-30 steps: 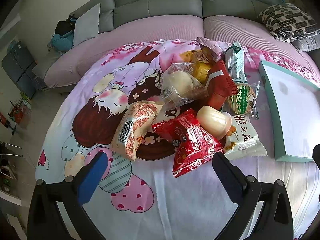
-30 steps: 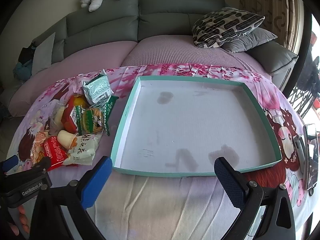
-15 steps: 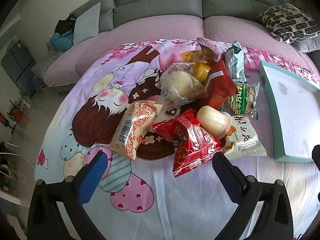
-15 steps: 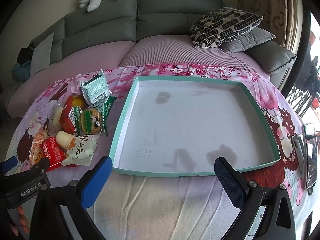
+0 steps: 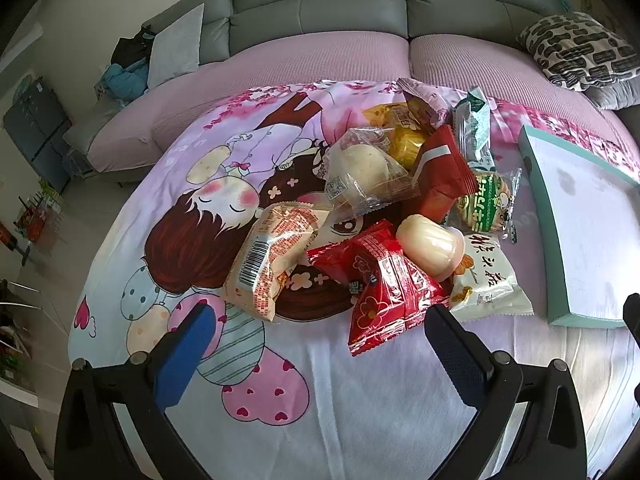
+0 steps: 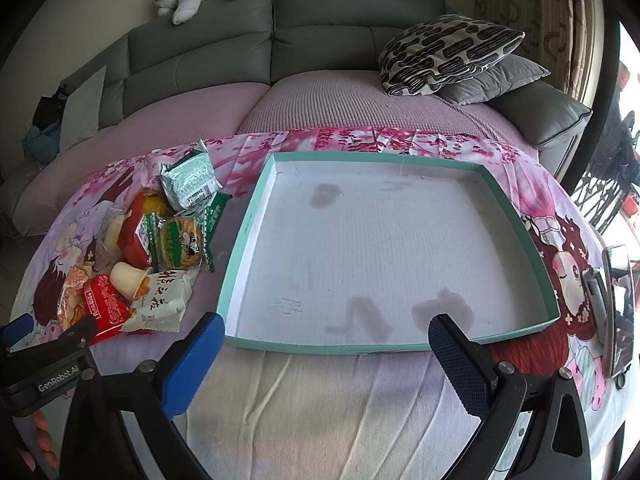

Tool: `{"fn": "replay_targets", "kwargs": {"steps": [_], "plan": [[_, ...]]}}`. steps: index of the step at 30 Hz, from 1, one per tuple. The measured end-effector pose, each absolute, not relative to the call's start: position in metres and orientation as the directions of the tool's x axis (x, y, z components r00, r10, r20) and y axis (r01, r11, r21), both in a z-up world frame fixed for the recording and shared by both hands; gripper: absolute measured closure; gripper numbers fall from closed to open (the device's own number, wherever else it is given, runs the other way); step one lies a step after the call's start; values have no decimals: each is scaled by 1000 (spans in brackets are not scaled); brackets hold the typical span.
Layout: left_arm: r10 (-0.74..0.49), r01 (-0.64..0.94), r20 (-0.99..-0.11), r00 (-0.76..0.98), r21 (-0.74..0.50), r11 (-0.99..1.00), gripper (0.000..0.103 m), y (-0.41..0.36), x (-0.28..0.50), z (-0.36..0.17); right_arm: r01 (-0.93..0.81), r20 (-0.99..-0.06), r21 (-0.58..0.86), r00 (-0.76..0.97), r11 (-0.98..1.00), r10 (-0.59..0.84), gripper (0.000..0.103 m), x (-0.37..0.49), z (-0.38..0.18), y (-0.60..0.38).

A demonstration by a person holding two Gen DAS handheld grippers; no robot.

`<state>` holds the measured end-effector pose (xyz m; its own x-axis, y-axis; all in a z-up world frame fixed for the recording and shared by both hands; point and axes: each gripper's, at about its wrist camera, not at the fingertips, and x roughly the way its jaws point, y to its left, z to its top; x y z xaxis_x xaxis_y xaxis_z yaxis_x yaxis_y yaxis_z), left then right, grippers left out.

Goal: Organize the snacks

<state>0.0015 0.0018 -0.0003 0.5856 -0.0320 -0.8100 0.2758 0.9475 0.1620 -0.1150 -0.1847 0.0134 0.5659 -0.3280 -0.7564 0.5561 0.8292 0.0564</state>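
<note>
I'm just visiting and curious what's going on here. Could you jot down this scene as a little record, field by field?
setting: table under a cartoon-print cloth, grey sofa behind
snacks: loose pile, among them a red packet, a jelly cup, a clear-wrapped bun
container: teal-rimmed tray, nothing in it, right of the pile
left gripper: open, holding nothing, just short of the pile
right gripper: open, holding nothing, at the tray's near edge
progress: no snack in the tray yet

Snack pile (image 5: 392, 216) on cloth (image 5: 320, 400), left of tray (image 6: 516, 208); sofa (image 6: 320, 40) behind.
</note>
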Motion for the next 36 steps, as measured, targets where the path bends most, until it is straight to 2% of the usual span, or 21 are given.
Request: {"fn": "replay_targets", "kwargs": {"steps": [2,4,12,17,27,32,35,36], "plan": [[-35,273,-808,588,158,949,0,3,3,1,555,-757,56,565,830,-328,0,-114,13,-185],[7,274,-816,578,202,940,0,3,3,0,554,-758,54,564,831,-327,0,-114,12,-184],[-1,185,-759,651,157,970,0,32,10,21,532,-720,57,608,845,-335,0,-112,20,-177],[65,114,-775,629,174,978,0,59,22,22,451,-694,105,671,886,-260,0,-99,24,-159],[-25,109,-830,557,43,993,0,77,41,8,302,-700,135,703,944,-125,0,-55,18,-117],[-51,127,-846,530,20,992,0,75,59,-3,249,-718,141,692,958,-74,0,-32,10,-105],[-66,140,-867,494,4,990,1,75,70,-12,240,-735,138,675,961,-63,6,-21,2,-101],[-66,143,-870,488,5,990,1,74,72,-14,238,-743,141,667,961,-56,11,-18,0,-101]]}}
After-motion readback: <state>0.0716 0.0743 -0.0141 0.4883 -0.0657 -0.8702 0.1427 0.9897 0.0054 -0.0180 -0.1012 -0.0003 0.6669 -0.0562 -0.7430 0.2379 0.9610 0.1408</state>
